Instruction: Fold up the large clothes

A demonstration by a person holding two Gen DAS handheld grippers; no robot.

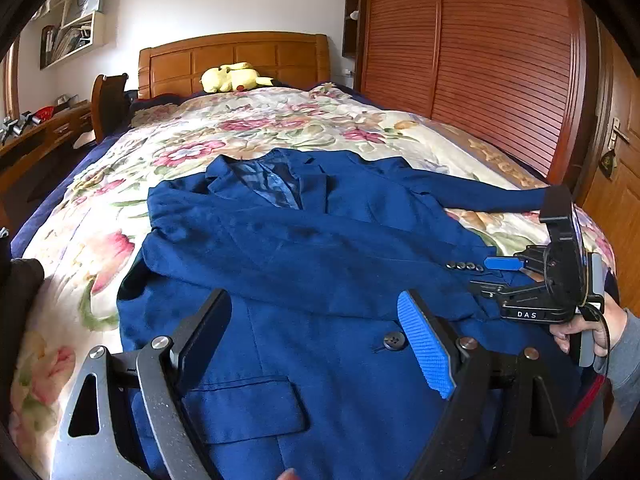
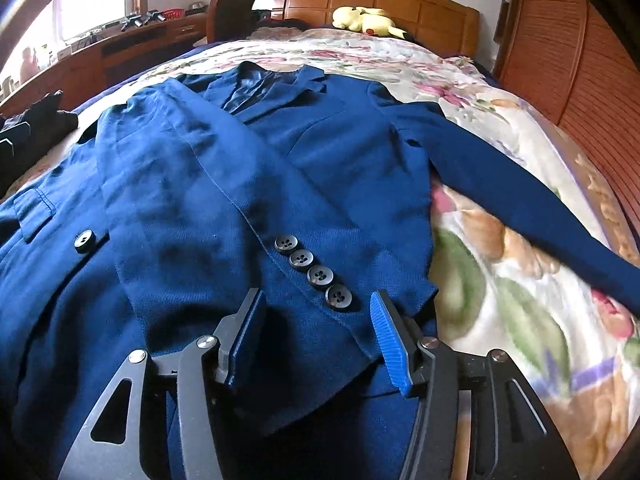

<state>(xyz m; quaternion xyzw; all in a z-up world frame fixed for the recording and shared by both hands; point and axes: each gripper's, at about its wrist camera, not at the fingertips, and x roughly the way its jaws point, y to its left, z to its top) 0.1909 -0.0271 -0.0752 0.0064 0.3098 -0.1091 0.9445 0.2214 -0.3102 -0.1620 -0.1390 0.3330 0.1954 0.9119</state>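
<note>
A blue blazer (image 1: 320,240) lies face up on the floral bedspread (image 1: 240,128), collar toward the headboard. One sleeve is folded across its front; that sleeve's cuff (image 2: 312,272) carries a row of several dark buttons. The other sleeve (image 2: 520,200) stretches out to the right over the bedspread. My left gripper (image 1: 316,332) hovers open over the blazer's lower front, near a pocket flap (image 1: 244,408) and a front button (image 1: 394,340). My right gripper (image 2: 318,320) stands open over the folded cuff, which lies flat beneath the jaws, not pinched. The left wrist view shows the right gripper (image 1: 492,276) from the side, held by a hand (image 1: 580,332).
A yellow plush toy (image 1: 232,76) lies by the wooden headboard (image 1: 240,56). A slatted wooden wardrobe (image 1: 480,60) and a door (image 1: 616,184) run along the right. A desk (image 1: 40,136) stands to the left. Dark clothing (image 2: 40,116) lies at the bed's left edge.
</note>
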